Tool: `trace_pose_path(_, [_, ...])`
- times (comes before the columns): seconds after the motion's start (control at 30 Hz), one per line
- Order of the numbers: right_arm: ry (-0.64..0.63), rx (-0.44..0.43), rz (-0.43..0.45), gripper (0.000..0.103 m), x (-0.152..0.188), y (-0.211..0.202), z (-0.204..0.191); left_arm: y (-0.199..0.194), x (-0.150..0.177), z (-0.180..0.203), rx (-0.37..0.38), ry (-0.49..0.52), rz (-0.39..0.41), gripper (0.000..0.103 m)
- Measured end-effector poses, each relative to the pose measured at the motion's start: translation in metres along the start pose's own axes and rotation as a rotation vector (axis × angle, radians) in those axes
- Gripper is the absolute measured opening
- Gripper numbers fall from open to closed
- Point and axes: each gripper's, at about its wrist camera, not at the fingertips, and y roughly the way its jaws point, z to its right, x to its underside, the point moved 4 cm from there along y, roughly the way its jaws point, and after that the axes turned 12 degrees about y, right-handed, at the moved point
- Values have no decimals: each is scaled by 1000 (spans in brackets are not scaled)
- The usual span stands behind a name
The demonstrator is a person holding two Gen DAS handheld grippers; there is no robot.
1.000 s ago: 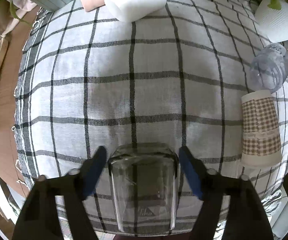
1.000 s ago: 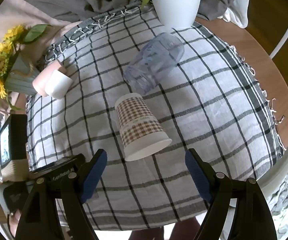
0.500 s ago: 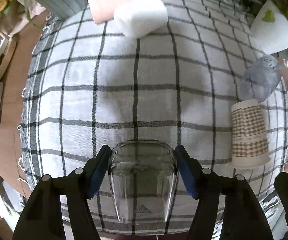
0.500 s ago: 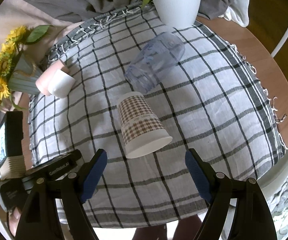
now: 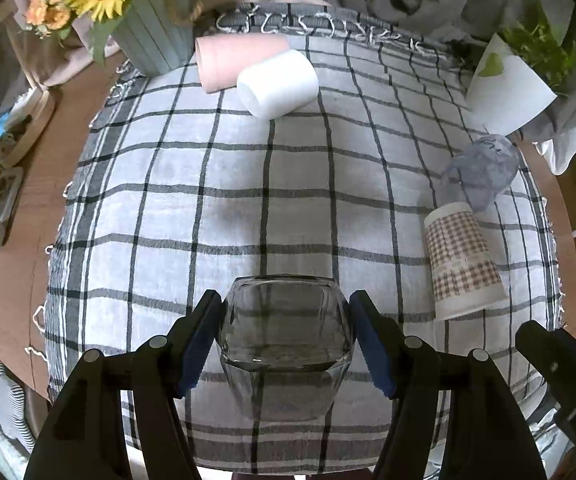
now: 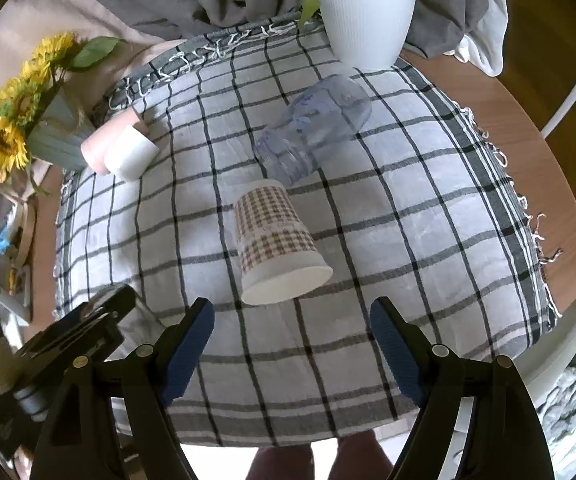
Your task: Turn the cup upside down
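Observation:
A clear glass cup (image 5: 284,340) sits between the blue pads of my left gripper (image 5: 284,336), which is shut on it and holds it above the checked cloth (image 5: 208,208) near the table's front edge. The glass points away from the camera, its far end toward the table's middle. My right gripper (image 6: 292,344) is open and empty, hovering over the front of the cloth (image 6: 408,216), just short of a plaid paper cup (image 6: 278,240) lying on its side. The left gripper's body shows at the lower left of the right wrist view (image 6: 68,340).
A clear bluish plastic cup (image 6: 312,128) lies on its side behind the paper cup. A white cup (image 5: 278,82) and a pink cup (image 5: 228,58) lie at the back left. A sunflower vase (image 5: 144,28) and a white plant pot (image 6: 368,20) stand at the back.
My left gripper closed on the glass cup and lifted it, pulling up and back so more of the table shows. The right gripper barely moved.

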Motion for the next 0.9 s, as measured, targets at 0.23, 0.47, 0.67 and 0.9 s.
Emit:
trace_pose_path(0.23, [-22,5,2,80,8,-1,7,-9,14,7,-22,5,27,65])
trace_pose_path(0.47, [-45,6,-8,80,16,-1,9,-16,28,10,-29,1,37,65])
trace_pose_path(0.67, [-69,9,-13,80,22,0,9,-20,39,13,-31,-9,39,65])
trace_pose_path(0.9, [-93,11,-17,80,27,1,8,-22,51,15,-28,-11,38,65])
